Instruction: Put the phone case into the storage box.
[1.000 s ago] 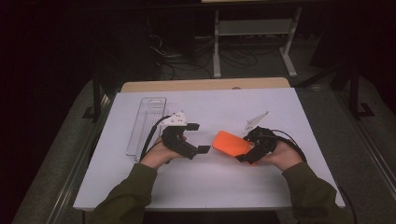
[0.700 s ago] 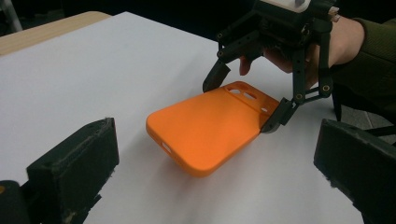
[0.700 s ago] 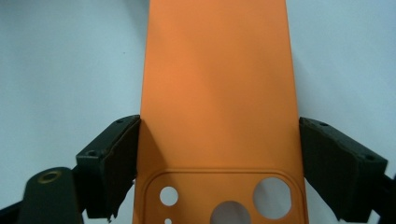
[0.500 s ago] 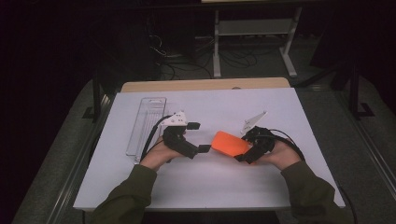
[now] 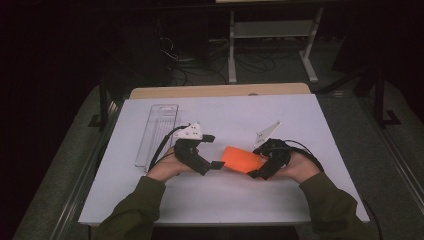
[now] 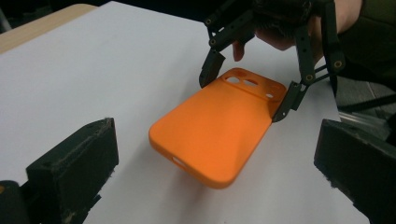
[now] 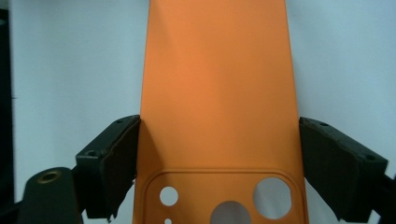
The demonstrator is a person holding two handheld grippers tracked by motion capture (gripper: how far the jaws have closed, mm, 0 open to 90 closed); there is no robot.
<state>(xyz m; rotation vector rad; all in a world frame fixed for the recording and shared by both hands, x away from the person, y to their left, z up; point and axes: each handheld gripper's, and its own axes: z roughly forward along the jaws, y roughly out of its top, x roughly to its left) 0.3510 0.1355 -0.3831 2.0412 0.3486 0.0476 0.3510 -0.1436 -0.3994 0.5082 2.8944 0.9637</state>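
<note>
The right gripper [image 5: 261, 170] holds an orange, soft-looking plastic phone case with rounded corners [image 5: 241, 159] by its camera-cutout end, one jaw pressed on each long edge. In the right gripper view the case [image 7: 217, 93] runs straight away from the jaws, back face towards the camera, with the round lens holes low in the picture between the two black pads. The left gripper view shows the same grip from the far end: the right gripper [image 6: 250, 88] clamps the case [image 6: 215, 130] at its cutout end, and the free end, with a small slot in its edge, juts out towards the camera and seems to hang just above the white bench top [image 6: 116, 70], though its height is hard to judge from this angle.

The left gripper [image 5: 212, 165] has its jaws wide apart with nothing between them. In the high view its tip sits just beside the free end of the case, apparently not touching it.

The case lies near the middle of the bench [image 5: 300, 120], between the person's two hands. A clear, long rectangular plastic tray [image 5: 157, 132] rests flat on the bench, well to the left of the case and beyond the left hand.
</note>
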